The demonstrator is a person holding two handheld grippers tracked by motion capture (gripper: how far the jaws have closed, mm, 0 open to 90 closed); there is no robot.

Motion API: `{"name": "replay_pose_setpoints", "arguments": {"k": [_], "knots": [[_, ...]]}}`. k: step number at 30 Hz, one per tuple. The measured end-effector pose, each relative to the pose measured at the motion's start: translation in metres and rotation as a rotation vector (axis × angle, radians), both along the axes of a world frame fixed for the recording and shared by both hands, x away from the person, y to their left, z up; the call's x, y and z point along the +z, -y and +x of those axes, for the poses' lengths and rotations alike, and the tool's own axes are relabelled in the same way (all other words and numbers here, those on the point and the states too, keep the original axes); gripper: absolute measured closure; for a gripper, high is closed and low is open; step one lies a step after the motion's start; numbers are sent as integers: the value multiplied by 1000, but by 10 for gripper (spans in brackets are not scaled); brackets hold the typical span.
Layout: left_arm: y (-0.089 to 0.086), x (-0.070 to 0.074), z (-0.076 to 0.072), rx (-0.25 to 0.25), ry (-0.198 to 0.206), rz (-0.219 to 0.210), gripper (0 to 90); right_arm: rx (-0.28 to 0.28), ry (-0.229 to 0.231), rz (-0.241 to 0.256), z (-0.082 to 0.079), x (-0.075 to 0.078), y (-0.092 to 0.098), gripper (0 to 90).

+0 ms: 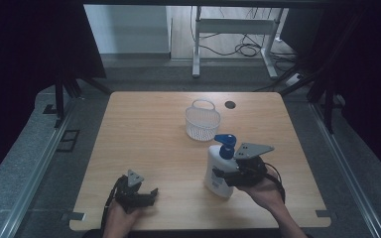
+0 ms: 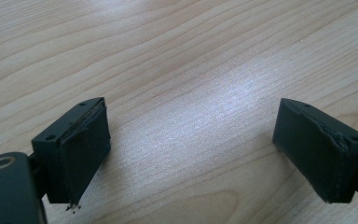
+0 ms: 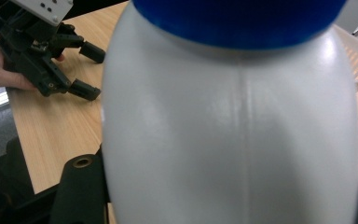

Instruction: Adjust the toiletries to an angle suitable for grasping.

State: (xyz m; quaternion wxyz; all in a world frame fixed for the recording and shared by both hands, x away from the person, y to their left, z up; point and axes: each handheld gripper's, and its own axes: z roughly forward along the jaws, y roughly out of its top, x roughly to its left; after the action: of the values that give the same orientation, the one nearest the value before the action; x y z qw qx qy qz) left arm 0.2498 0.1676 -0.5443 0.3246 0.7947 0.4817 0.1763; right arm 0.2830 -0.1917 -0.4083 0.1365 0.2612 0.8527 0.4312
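Right claw: clamped on upright pump bottle, near tabletop front edge | Left claw: held apart, empty, front-left.

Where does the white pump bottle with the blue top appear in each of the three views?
High view: the bottle stands right of centre, near the table's front edge, between the right tongs.
Left gripper view: bare wooden table between the open left tongs; no bottle here.
Right gripper view: the bottle is close up, across the middle.
Shared landmark: the wooden table top.
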Motion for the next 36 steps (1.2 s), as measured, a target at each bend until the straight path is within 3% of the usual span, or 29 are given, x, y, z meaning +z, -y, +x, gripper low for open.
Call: {"name": "replay_pose_setpoints", "arguments": {"k": [36], "knots": [[0, 0, 0, -1, 4, 1, 106, -90, 52, 38, 52, 41, 8, 375]]}}
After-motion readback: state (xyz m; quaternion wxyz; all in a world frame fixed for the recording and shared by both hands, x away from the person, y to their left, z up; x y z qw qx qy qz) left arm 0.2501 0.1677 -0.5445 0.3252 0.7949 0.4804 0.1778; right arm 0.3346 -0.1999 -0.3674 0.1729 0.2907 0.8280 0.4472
